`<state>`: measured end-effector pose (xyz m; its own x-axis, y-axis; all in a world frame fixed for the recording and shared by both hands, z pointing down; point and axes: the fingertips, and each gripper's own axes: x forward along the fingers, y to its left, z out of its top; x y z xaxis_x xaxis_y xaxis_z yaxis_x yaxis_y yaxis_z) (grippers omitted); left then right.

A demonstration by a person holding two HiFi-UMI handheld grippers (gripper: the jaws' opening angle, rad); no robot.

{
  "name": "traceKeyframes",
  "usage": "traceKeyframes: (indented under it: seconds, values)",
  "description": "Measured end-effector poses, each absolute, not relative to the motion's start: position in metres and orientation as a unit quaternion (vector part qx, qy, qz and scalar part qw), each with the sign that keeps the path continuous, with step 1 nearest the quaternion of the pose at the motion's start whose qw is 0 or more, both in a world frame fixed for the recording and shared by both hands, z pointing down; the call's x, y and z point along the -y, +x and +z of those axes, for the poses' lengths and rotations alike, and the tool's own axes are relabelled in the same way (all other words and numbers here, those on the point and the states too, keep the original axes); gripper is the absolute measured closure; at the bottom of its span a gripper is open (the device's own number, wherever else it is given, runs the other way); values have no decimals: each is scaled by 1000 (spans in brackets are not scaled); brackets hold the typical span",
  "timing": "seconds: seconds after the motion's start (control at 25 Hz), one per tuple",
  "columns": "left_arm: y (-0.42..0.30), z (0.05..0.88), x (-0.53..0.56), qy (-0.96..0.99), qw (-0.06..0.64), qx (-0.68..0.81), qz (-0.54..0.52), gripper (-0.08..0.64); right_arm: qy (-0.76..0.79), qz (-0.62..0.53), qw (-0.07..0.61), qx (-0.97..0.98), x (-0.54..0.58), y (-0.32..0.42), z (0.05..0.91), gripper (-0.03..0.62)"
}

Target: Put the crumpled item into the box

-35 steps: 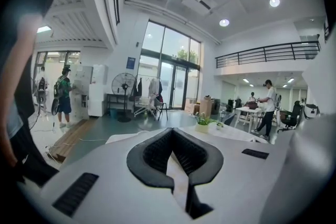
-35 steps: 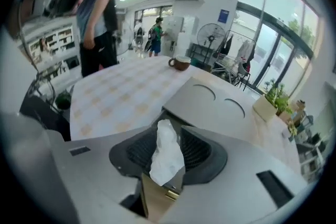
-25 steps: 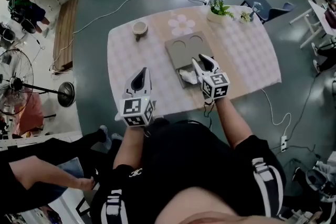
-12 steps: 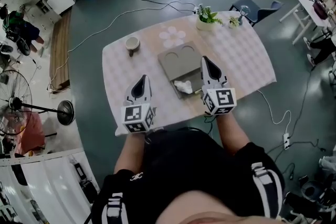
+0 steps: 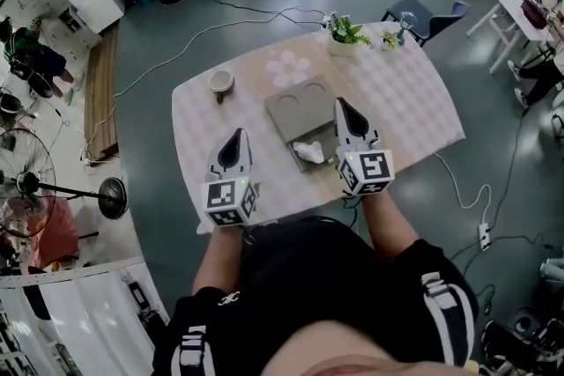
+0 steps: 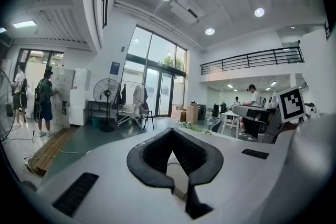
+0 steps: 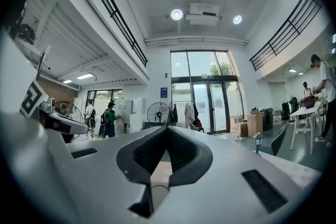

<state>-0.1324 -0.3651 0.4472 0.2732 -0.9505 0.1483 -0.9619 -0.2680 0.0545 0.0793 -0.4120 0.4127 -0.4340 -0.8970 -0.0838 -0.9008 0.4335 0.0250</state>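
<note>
The crumpled item (image 5: pixel 308 151), a white wad, lies in the near part of the grey box (image 5: pixel 304 101), which sits near the middle of the table (image 5: pixel 414 101). The far half of the box shows 2 round recesses.

The right gripper (image 5: pixel 340 105) hangs above the right edge of the box, just right of the wad and not touching it. Its own view shows the 2 jaws pressed together with nothing between them.

The left gripper (image 5: pixel 234 137) hovers over the near left part of the table, well apart from the box. Its claw is also pressed together and empty.

A small cup (image 5: pixel 220 82) stands far left of the box, and a flower-shaped mat (image 5: pixel 289 66) lies just beyond the box. A potted plant (image 5: pixel 344 33) stands at the far edge of the table.
</note>
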Motion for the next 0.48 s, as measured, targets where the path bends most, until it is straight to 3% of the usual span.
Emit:
traceKeyframes:
  seconds: [0.48]
  values:
    - [-141, 452, 375, 799, 69, 596, 41, 558, -535, 27, 14, -844, 424, 69, 425, 591]
